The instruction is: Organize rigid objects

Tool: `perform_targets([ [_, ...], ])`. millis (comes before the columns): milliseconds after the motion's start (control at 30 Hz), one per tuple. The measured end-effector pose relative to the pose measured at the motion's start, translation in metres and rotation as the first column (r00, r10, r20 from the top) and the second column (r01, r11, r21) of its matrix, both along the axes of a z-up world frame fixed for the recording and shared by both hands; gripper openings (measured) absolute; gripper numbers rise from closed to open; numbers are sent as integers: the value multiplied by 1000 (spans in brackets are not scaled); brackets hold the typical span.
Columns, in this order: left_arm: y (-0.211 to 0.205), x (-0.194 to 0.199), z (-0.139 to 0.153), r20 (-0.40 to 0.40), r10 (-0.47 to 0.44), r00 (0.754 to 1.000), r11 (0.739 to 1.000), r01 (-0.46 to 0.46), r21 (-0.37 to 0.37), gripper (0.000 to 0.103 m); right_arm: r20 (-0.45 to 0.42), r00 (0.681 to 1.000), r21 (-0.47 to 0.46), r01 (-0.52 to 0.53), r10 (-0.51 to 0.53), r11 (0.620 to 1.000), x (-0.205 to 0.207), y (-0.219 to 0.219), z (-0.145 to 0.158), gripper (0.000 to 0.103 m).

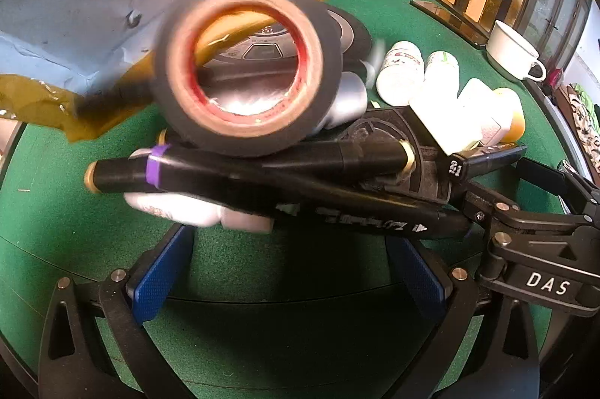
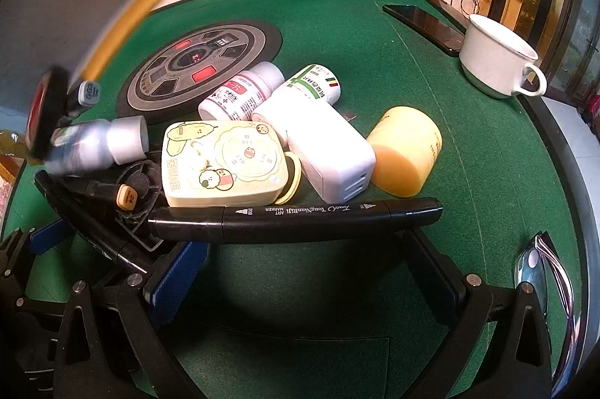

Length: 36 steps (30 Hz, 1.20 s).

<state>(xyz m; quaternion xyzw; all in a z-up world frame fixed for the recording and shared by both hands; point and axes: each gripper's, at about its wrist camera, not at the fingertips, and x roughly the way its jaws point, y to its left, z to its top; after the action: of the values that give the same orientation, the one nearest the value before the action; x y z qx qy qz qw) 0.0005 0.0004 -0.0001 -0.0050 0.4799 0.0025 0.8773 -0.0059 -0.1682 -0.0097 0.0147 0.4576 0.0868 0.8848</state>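
Marker [image 2: 296, 217] lies flat on the green tabletop [image 2: 468, 174], just ahead of the right gripper [image 2: 303, 249], whose jaws stand wide with nothing in them. Long axis runs left to right across the view, one cap toward the yellow jar [image 2: 407, 151]. Left gripper [image 1: 288, 249] gapes empty too, under a blurred tape roll [image 1: 247, 61]. Risk: closing off-centre could swing the marker into the crowded bottles [image 2: 243, 97].

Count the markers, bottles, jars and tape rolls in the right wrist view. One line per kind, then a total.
Markers: 4
Bottles: 3
Yellow jar: 1
Tape roll: 1, blurred
Total: 9
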Motion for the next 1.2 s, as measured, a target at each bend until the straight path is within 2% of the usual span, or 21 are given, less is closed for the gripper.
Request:
perform_targets([
  [1200,0,0,1,-3,2,1000,1000,-2,0,103,-3,1000,-7,-1,1,1000,-1,1,0,102],
])
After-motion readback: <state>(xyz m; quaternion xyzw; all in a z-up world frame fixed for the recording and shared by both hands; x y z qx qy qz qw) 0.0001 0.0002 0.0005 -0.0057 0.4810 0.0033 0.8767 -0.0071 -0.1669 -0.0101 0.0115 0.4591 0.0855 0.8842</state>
